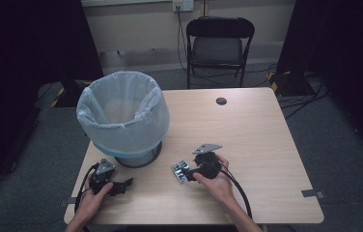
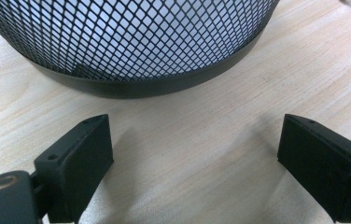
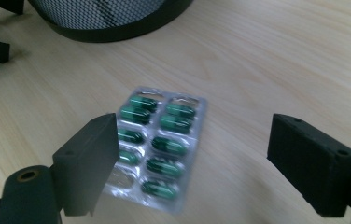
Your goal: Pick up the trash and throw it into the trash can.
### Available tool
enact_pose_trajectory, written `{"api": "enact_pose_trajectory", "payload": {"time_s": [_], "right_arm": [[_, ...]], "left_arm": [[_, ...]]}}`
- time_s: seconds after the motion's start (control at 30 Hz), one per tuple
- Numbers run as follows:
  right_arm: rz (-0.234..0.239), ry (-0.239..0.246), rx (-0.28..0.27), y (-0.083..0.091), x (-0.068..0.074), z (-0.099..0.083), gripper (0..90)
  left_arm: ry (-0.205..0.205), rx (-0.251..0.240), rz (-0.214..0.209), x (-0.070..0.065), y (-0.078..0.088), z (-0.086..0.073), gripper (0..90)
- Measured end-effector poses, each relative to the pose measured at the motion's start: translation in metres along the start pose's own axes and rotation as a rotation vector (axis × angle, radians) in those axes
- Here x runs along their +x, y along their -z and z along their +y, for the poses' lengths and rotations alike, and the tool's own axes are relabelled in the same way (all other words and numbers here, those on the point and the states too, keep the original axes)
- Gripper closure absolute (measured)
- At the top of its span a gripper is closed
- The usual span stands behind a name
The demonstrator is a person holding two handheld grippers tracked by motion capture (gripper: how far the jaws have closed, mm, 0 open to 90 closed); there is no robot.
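A silver blister pack (image 1: 180,170) of green capsules (image 3: 164,144) lies flat on the wooden table (image 1: 247,130). My right gripper (image 1: 188,170) is low over the table just right of the pack and points at it. In the right gripper view its jaws (image 3: 194,123) stand wide apart; the pack lies on the table by the left jaw, and neither pad presses on it. My left gripper (image 1: 127,183) rests near the table's front left corner. Its jaws (image 2: 194,126) are open with nothing between them and face the base of the mesh bin (image 2: 131,42).
A black mesh waste bin (image 1: 121,116) lined with a pale blue bag stands at the table's left. A black cable hole (image 1: 221,101) sits near the far edge. A folding chair (image 1: 218,43) stands behind the table. Bare wood stretches to the right.
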State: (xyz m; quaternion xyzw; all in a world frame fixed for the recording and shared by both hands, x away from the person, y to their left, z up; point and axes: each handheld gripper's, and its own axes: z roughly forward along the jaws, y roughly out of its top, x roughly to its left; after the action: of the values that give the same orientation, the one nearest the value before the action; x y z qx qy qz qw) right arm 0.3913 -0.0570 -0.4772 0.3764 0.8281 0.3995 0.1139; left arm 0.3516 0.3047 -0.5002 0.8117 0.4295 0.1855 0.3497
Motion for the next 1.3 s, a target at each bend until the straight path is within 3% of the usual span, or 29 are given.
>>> {"api": "enact_pose_trajectory", "payload": {"time_s": [0.3, 0.47, 0.7, 0.93, 1.3], "right_arm": [[0.029, 0.017, 0.039, -0.026, 0.016, 0.001, 14.4], [0.001, 0.065, 0.050, -0.032, 0.020, 0.001, 17.8], [-0.042, 0.100, 0.048, -0.030, 0.021, 0.000, 33.2], [-0.029, 0.094, 0.049, -0.030, 0.019, 0.001, 33.4], [0.031, 0.054, 0.036, -0.027, 0.012, 0.003, 33.7]], "left_arm": [[0.000, 0.000, 0.000, 0.000, 0.000, 0.000, 9.7], [-0.001, 0.000, 0.000, 0.000, 0.000, 0.000, 9.6], [-0.001, 0.000, 0.000, 0.000, 0.000, 0.000, 9.6], [-0.001, 0.000, 0.001, 0.000, 0.000, 0.000, 9.6], [-0.001, 0.000, 0.001, 0.000, 0.000, 0.000, 9.6]]}}
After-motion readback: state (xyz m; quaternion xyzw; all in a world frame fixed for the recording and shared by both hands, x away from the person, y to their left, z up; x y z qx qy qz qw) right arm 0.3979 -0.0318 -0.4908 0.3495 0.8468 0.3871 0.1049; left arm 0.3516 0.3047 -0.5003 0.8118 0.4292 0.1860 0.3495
